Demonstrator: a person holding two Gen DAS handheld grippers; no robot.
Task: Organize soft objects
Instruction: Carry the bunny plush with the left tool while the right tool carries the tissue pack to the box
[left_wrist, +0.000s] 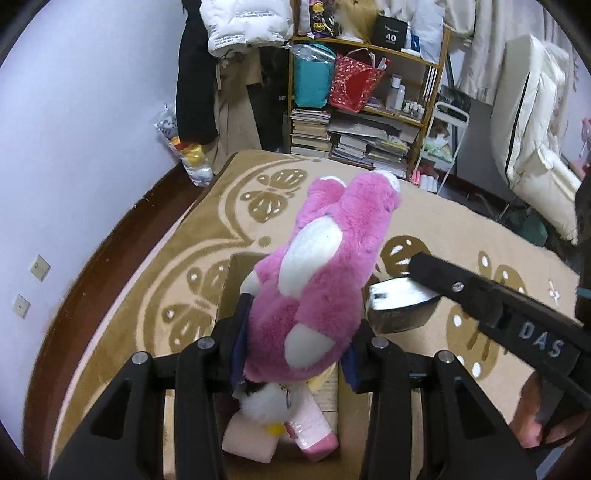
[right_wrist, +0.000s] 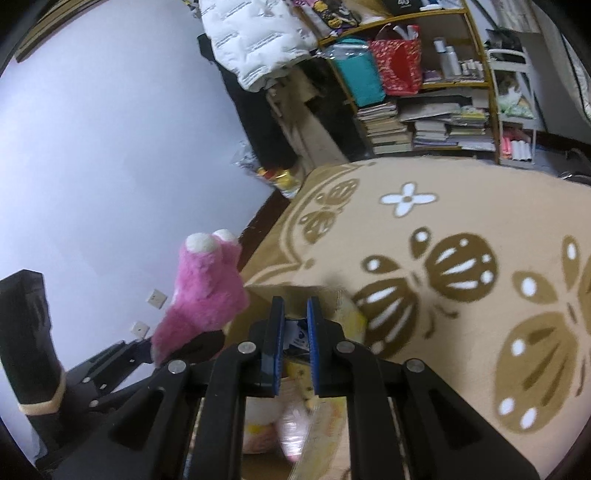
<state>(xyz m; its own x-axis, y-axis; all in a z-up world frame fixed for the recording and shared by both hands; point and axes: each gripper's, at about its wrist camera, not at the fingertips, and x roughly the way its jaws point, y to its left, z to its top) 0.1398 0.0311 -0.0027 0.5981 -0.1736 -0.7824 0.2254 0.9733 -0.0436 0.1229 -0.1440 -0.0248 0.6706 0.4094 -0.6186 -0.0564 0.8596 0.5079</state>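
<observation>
1. The left claw (left_wrist: 295, 332) is clamped on the pink plush toy (left_wrist: 317, 273), gripping the body at both flanks. The toy stands up out of the fingers, its white-tipped feet or ears uppermost, and is held above an open cardboard box (left_wrist: 236, 273). Judgement: held there for lowering into the box.
2. The box sits on a beige butterfly-patterned blanket (left_wrist: 424, 221). Inside it lie a small white plush (left_wrist: 264, 406) and a pink soft item (left_wrist: 314, 435), directly beneath the held toy.
3. The right claw (right_wrist: 295, 347) is narrow, its blue pads (right_wrist: 276, 354) close together. Whether they pinch anything cannot be told. It hangs over the box's near side, just beside the left claw; the purpose is unclear.
4. Judgement: sorting is partly done.
</observation>
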